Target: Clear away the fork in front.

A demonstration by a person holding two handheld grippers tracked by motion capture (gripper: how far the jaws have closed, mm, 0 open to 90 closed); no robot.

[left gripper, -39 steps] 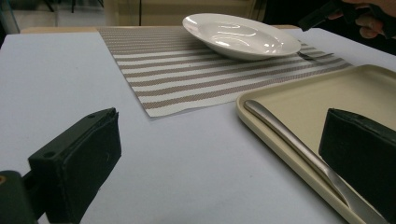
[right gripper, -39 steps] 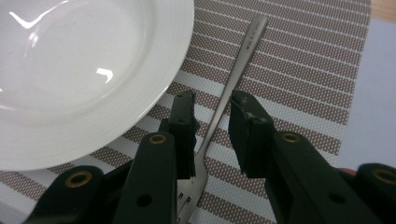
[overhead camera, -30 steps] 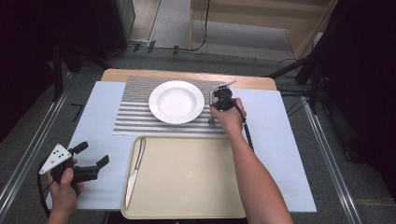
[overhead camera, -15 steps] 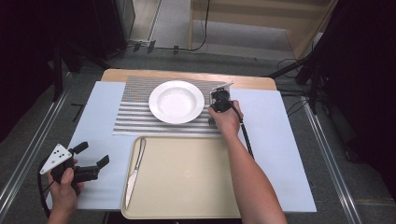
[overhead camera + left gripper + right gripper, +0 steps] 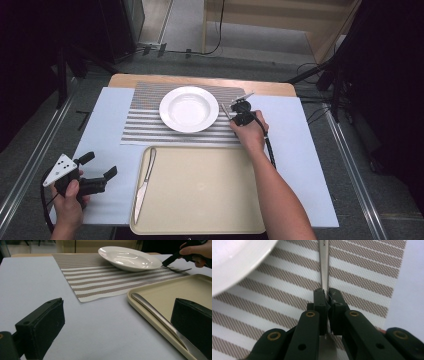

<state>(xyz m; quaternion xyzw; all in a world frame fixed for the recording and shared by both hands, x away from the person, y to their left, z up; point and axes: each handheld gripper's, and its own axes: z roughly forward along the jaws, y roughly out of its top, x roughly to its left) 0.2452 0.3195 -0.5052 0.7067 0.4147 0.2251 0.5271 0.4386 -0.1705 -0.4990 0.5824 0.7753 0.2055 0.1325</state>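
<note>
Pale blue tabletop [image 5: 310,165] carries a striped placemat [image 5: 145,122], white plate [image 5: 188,108] and beige tray [image 5: 210,195] holding a knife [image 5: 144,182]. Right gripper [image 5: 326,296]: jaws clenched on a fork [image 5: 324,262] lying on the placemat just beside the plate. Left gripper [image 5: 97,170]: jaws spread, grasping nothing, beside the tray.

Even overhead light falls on the table [image 5: 310,165], which is bright against dark, underexposed surroundings at both sides of the high view. Shadows are soft and short. The white plate [image 5: 130,258] carries broad specular highlights on its inner surface; the knife [image 5: 160,320] reflects a pale sheen. In the left gripper view the near jaws are softly defocused. In the right gripper view the placemat [image 5: 362,272] weave is sharp, the plate edge overexposed.
</note>
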